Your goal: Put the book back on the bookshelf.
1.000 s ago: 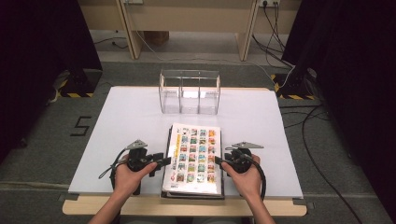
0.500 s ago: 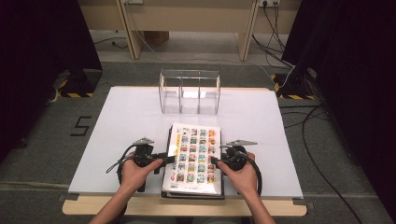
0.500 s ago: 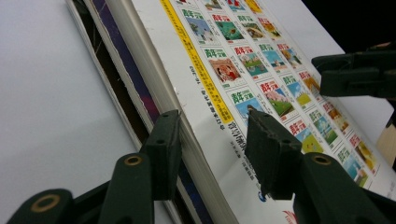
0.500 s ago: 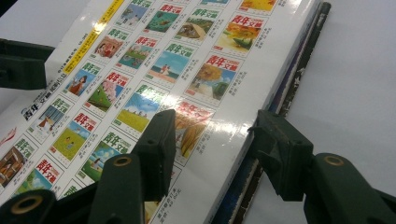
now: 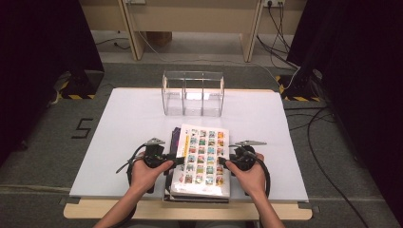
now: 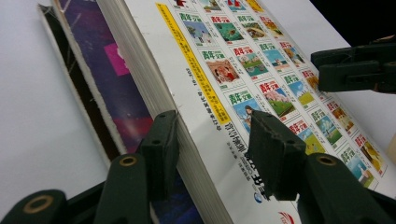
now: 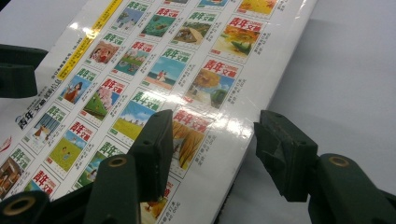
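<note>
While both tongs straddle its long edges, top book (image 5: 202, 159) lies lengthwise between them: left tongs (image 6: 212, 140) gape across its spine, just opening; right tongs (image 7: 212, 144) unclenched.

A thick book (image 7: 187, 84) with a glossy white cover printed with rows of small colourful pictures lies on a white table (image 7: 355, 60). The right gripper (image 7: 212, 154) rises from the bottom with its two black jaws spread, one over the cover, the other past the book's edge above the table. Another black gripper (image 7: 16, 70) shows at the left edge.
</note>
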Demonstrator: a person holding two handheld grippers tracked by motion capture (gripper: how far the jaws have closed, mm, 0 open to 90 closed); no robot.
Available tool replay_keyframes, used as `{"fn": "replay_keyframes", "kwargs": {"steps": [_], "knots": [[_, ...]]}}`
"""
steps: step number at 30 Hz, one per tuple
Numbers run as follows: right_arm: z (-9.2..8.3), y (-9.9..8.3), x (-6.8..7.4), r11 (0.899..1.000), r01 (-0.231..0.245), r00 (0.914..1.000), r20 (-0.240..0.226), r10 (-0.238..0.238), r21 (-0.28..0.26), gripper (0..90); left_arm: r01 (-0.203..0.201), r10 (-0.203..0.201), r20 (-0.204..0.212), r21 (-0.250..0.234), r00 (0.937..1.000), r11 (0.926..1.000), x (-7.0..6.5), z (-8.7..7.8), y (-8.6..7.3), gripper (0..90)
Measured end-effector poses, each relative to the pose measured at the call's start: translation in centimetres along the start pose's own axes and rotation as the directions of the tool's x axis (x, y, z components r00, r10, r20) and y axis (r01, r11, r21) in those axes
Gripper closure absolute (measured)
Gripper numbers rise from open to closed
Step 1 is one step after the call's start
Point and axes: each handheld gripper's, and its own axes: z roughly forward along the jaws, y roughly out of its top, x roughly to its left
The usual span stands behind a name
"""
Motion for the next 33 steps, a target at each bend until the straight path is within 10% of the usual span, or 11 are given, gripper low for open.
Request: {"fn": "replay_keyframes", "kwargs": {"steps": [9, 20, 25, 27, 29, 33], "knots": [[-0.2, -0.2, -1.0, 0.999, -0.033, 0.9994, -0.012, 0.033, -0.011, 45.9, 0.005, -0.005, 0.049, 0.002, 0.9988, 1.0, 0.1, 0.8, 0.3, 48.1], [-0.3, -0.4, -0.6, 1.0, -0.024, 0.9997, 0.002, 0.024, -0.008, 44.6, 0.064, -0.065, -0.006, -0.013, 0.9979, 0.9978, -0.4, 0.9, 0.8, 53.7], [-0.3, -0.4, -0.8, 0.999, -0.044, 0.999, -0.008, 0.044, -0.01, 44.3, 0.169, -0.168, 0.135, 0.002, 0.9766, 0.9856, -0.8, 0.4, 0.6, 58.2], [-0.3, -0.4, -0.8, 0.999, -0.046, 0.9989, -0.01, 0.046, -0.012, 44.3, 0.198, -0.211, 0.22, 0.082, 0.9524, 0.9768, -1.4, 1.7, -0.2, 59.7], [-0.3, -0.4, -0.7, 0.999, -0.04, 0.9992, -0.007, 0.04, -0.011, 44.3, 0.17, -0.181, 0.18, 0.074, 0.9668, 0.9826, -1.7, 2.4, -0.6, 61.5], [-0.3, -0.6, -1.1, 0.999, -0.048, 0.9984, -0.03, 0.048, -0.013, 44.7, 0.191, -0.207, 0.207, 0.096, 0.9562, 0.9768, -1.2, 2.3, -0.3, 64.6]]}}
